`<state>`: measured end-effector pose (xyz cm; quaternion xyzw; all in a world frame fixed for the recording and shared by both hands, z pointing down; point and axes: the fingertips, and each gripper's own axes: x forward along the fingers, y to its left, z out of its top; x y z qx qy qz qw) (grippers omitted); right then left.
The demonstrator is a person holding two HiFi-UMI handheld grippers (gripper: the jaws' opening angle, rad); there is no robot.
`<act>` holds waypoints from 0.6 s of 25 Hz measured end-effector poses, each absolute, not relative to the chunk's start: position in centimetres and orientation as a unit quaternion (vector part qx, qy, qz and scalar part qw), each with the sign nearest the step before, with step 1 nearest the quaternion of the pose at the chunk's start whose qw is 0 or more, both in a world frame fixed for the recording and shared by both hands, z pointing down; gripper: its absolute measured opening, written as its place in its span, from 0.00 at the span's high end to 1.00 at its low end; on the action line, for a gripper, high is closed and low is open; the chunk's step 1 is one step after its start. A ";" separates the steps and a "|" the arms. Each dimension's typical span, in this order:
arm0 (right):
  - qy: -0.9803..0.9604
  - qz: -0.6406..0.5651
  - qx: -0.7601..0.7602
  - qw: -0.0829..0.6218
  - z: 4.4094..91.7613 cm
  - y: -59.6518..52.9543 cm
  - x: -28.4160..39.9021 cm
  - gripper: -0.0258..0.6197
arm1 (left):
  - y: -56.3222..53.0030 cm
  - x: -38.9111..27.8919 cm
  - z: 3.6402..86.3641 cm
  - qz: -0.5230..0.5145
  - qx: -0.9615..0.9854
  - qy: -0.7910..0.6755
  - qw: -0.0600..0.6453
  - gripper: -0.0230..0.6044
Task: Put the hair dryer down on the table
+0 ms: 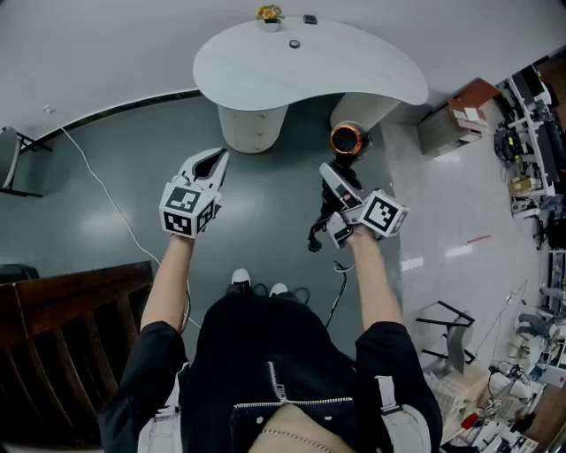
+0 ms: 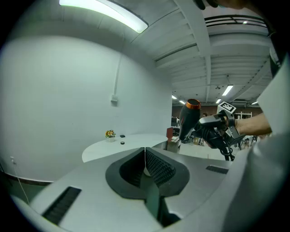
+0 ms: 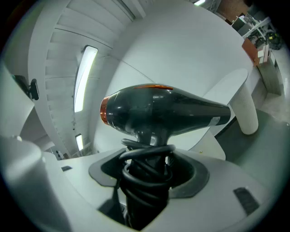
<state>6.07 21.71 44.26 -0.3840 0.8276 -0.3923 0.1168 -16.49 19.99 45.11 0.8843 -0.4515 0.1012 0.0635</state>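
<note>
My right gripper (image 1: 340, 184) is shut on the handle of the black hair dryer (image 1: 348, 140), whose cord is wound round that handle (image 3: 146, 181). The dryer's barrel (image 3: 167, 111) lies sideways with its orange-ringed end to the left. It is held in the air, short of the white curved table (image 1: 309, 66). A loose end of cord (image 1: 316, 234) hangs below the gripper. My left gripper (image 1: 215, 161) is to the left at about the same height, shut with nothing in it (image 2: 145, 152). From the left gripper view the dryer (image 2: 189, 118) shows at the right.
On the table's far side stand a small flower pot (image 1: 270, 15) and two small dark objects (image 1: 294, 43). Dark wooden furniture (image 1: 62, 336) is at lower left. A white cable (image 1: 106, 195) runs over the floor. Boxes (image 1: 451, 124) and cluttered shelves (image 1: 531, 115) stand at the right.
</note>
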 end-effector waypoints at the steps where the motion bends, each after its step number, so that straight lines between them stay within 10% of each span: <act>1: 0.830 -0.388 -0.385 0.114 44.1 22.9 6.0 0.52 | 21.2 -16.3 44.9 0.102 0.885 -0.450 0.063 0.93; 15: 0.849 -0.353 -0.384 0.086 44.3 40.8 9.7 0.52 | 38.7 -11.6 45.4 0.106 0.885 -0.447 0.074 0.93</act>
